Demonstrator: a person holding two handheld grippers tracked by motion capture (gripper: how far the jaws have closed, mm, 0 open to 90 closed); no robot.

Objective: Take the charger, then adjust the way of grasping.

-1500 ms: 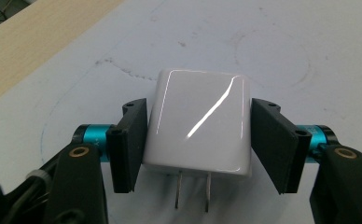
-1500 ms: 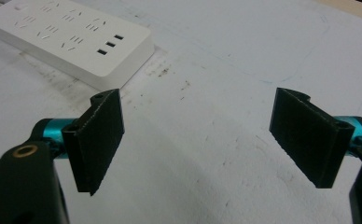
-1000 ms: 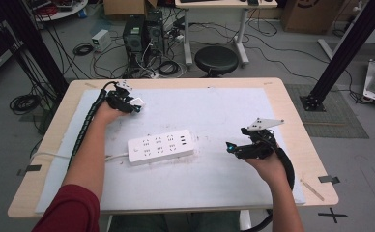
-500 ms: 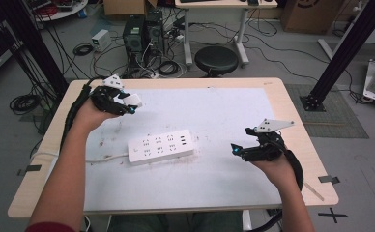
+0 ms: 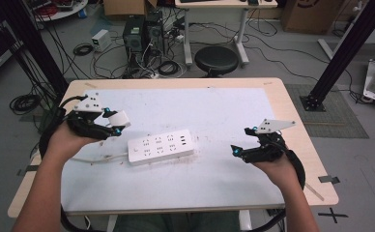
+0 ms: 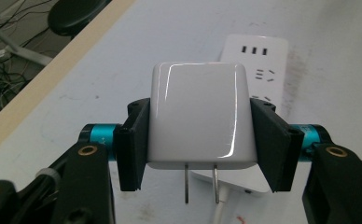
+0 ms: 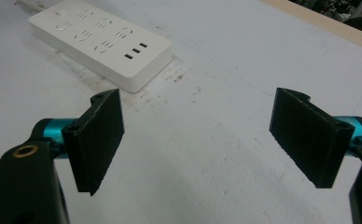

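The left hand-held gripper [image 6: 200,135] clamped a white charger [image 6: 200,119] by its sides, prongs toward the camera, with the power strip [image 6: 258,65] lying just beyond it on the tabletop [image 5: 234,111]. The smooth shell could have slipped or twisted under insertion force (the right hand-held gripper [image 7: 212,140] stood wide and empty, away from the strip), so the prongs might have missed their slots and pushed the unbraced strip aside.

A black round stool [image 5: 217,59] stands on the floor just beyond the far edge of the wooden table [image 5: 292,111]. Left of the stool sit two dark computer towers [image 5: 139,34] amid tangled cables [image 5: 168,67]; a cardboard box [image 5: 122,7] lies behind those.
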